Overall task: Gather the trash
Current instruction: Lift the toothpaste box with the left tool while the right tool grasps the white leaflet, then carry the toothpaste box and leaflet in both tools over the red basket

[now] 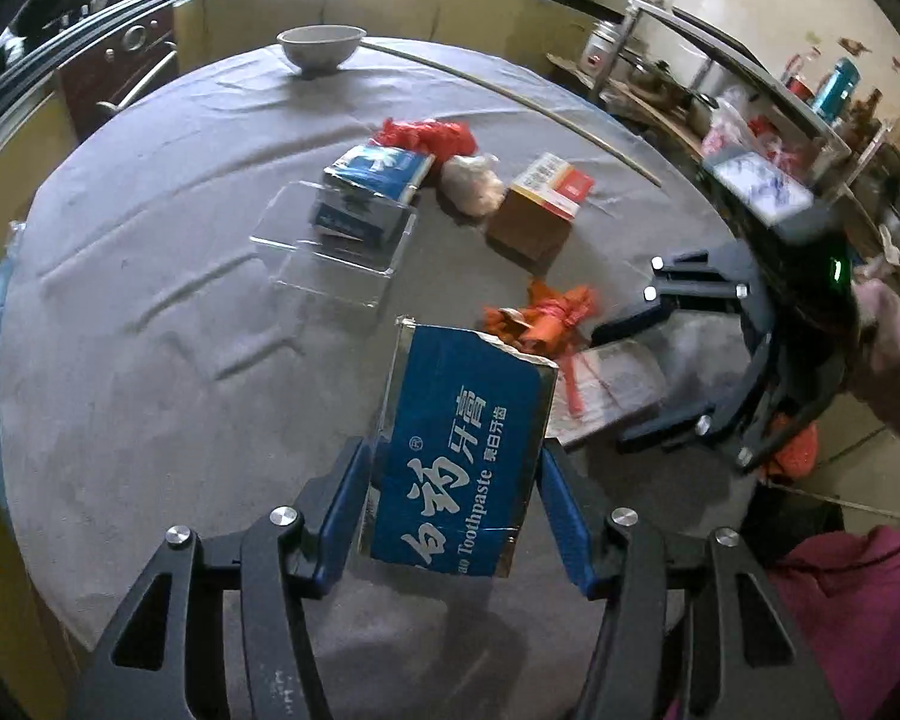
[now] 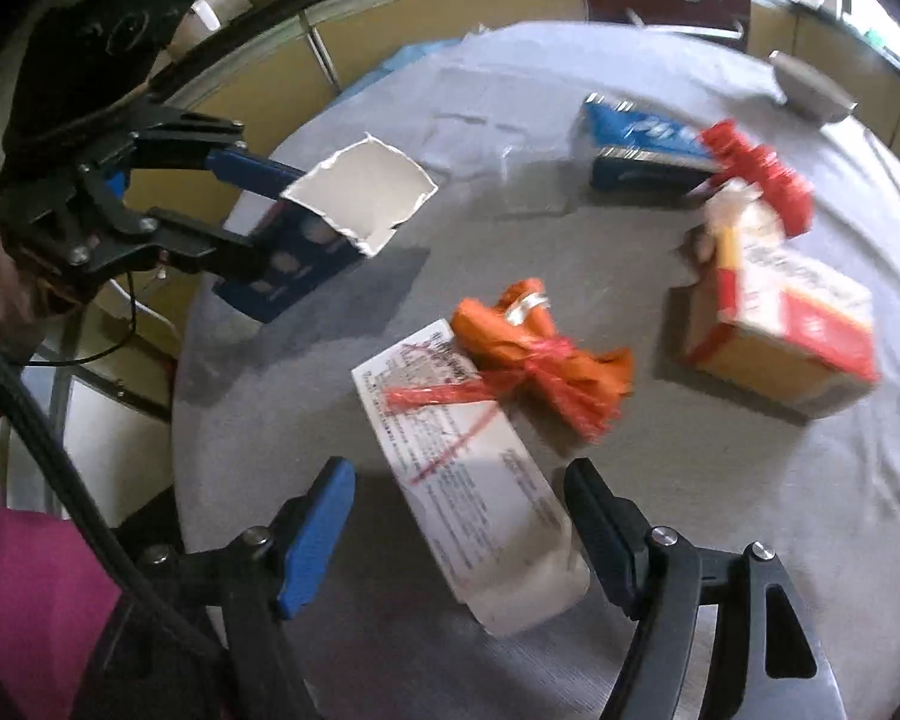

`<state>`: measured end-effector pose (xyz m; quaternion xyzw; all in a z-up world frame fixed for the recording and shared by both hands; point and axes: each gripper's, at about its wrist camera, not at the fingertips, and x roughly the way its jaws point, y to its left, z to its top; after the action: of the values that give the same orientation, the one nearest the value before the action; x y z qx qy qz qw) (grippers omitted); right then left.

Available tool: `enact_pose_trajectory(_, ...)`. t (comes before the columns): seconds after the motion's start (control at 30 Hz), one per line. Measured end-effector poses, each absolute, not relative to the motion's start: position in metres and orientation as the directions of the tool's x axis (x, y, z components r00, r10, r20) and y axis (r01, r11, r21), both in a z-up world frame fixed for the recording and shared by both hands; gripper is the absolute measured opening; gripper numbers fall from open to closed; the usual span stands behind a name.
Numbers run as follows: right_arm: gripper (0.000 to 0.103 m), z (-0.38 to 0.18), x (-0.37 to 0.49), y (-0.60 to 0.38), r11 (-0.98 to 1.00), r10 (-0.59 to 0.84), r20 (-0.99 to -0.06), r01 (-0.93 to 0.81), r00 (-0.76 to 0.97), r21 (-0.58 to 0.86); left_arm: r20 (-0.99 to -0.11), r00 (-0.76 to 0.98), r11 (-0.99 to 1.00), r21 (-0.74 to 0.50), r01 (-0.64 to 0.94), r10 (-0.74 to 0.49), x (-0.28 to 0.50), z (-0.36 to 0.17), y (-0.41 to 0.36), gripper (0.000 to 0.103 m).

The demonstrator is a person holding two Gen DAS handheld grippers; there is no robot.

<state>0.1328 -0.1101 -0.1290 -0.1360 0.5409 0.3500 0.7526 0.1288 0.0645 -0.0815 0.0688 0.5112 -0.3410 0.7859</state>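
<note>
My left gripper point(image 1: 453, 501) is shut on a torn blue toothpaste box point(image 1: 462, 450) and holds it above the round grey table point(image 1: 150, 312); the box also shows in the right wrist view point(image 2: 330, 222), with its white torn flap up. My right gripper point(image 2: 459, 516) is open, its jaws on either side of a white printed packet point(image 2: 486, 504) that lies on the table. An orange plastic wrapper point(image 2: 546, 354) lies on the packet's far end. In the left wrist view the right gripper point(image 1: 642, 384) hovers over the packet point(image 1: 606, 384).
On the table lie a red-and-tan carton point(image 1: 540, 210), a blue box point(image 1: 366, 192) on a clear plastic tray point(image 1: 330, 252), red plastic point(image 1: 426, 135), a whitish bag point(image 1: 474, 183), a bowl point(image 1: 321, 48) and a thin stick point(image 1: 510, 96). Cabinets and cluttered shelves surround the table.
</note>
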Motion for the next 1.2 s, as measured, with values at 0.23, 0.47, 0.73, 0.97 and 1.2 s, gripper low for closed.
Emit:
enact_pose_trajectory(0.23, 0.05, -0.136, 0.107, -0.11, 0.771, 0.337, -0.897, -0.631, 0.287, 0.088, -0.899, 0.252, 0.818, -0.171, 0.55, -0.357, 0.139, -0.094, 0.055, 0.065)
enact_pose_trajectory(0.47, 0.047, -0.139, 0.074, -0.154, 0.847, 0.405, -0.871, -0.473, 0.28, 0.242, -0.903, 0.294, 0.834, -0.114, 0.54, -0.314, 0.135, -0.104, 0.034, 0.067)
enact_pose_trajectory(0.73, 0.047, -0.119, 0.029, -0.196, 0.865, 0.499, -0.767, -0.287, 0.403, 0.412, -0.903, 0.309, 0.849, -0.103, 0.519, -0.298, 0.117, -0.102, 0.02, 0.071)
enact_pose_trajectory(0.97, 0.047, -0.095, -0.005, -0.235, 0.863, 0.485, -0.695, -0.164, 0.531, 0.477, -0.899, 0.383, 0.875, 0.001, 0.485, -0.211, 0.105, -0.111, 0.009, 0.072)
enact_pose_trajectory(1.2, 0.047, -0.064, -0.05, -0.263, 0.891, 0.402, -0.655, -0.107, 0.64, 0.442, -0.864, 0.432, 0.909, -0.069, 0.411, -0.261, 0.104, -0.099, 0.025, 0.06)
